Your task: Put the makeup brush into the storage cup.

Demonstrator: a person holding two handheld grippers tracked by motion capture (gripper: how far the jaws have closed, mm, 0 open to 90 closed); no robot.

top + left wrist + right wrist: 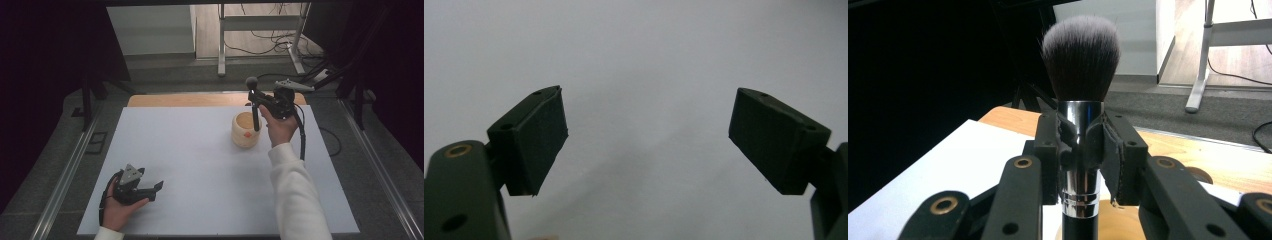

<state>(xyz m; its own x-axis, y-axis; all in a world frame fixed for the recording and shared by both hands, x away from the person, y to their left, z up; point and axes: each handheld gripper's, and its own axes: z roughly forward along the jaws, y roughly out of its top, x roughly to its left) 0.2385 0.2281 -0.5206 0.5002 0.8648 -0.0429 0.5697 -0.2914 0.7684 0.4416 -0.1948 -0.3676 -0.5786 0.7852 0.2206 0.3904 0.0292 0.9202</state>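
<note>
Brush held upright over the cup, your other claw idle.

Nearest you, well short of the wooden cup [246, 129], your left gripper [150, 190] rests with jaws apart, empty. Your right gripper [1080, 150] is clamped on the makeup brush [1080, 55] at its slick metal ferrule, handle end dipping into that cup. It looks light and stiff-handled with soft bristles; grip the ferrule or handle only.

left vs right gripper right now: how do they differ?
The left gripper is open with nothing between its jaws; the right gripper is shut on the makeup brush. The left gripper sits low at the near edge of the white table; the right gripper is raised over the wooden cup at the far side. Both are black and hand-held.
</note>
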